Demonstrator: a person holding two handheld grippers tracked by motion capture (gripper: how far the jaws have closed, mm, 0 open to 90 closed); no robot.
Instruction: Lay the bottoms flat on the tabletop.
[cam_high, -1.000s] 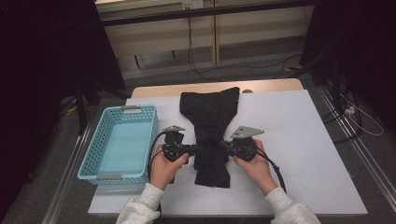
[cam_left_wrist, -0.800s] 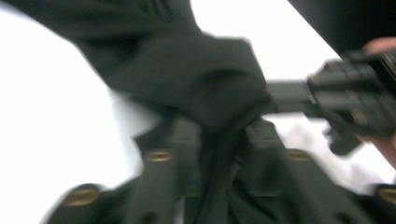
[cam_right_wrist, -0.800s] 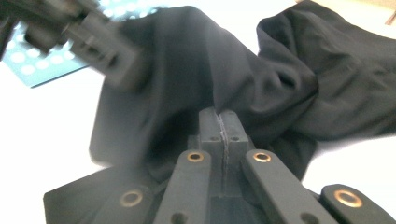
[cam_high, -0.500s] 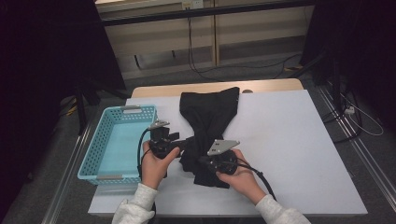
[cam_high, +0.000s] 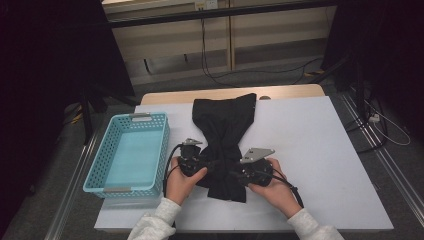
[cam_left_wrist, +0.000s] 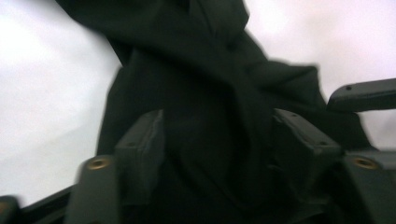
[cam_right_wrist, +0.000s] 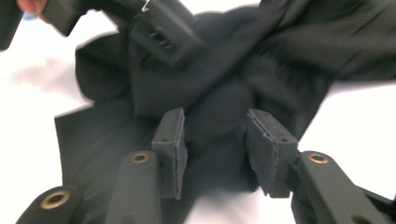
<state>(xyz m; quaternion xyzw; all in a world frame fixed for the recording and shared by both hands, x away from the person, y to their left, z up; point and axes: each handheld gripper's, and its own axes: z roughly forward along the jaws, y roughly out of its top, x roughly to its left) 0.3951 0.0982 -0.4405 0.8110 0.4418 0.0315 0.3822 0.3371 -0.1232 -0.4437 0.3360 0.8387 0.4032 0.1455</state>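
Lying crumpled on the white table (cam_high: 320, 150), the black cloth garment (cam_high: 224, 131) sits beside the light blue plastic basket (cam_high: 131, 152). The left gripper (cam_left_wrist: 217, 140), jaws just closing, and the right gripper (cam_right_wrist: 215, 140), jaws just opening, both straddle cloth ungripped.

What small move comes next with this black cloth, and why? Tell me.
Probably close both sets of jaws on the bunched middle of the black garment. The left gripper and right gripper have just been opening, and each straddles a fold without pressing it. The cloth lies loose on the white table, with the blue basket beside it.
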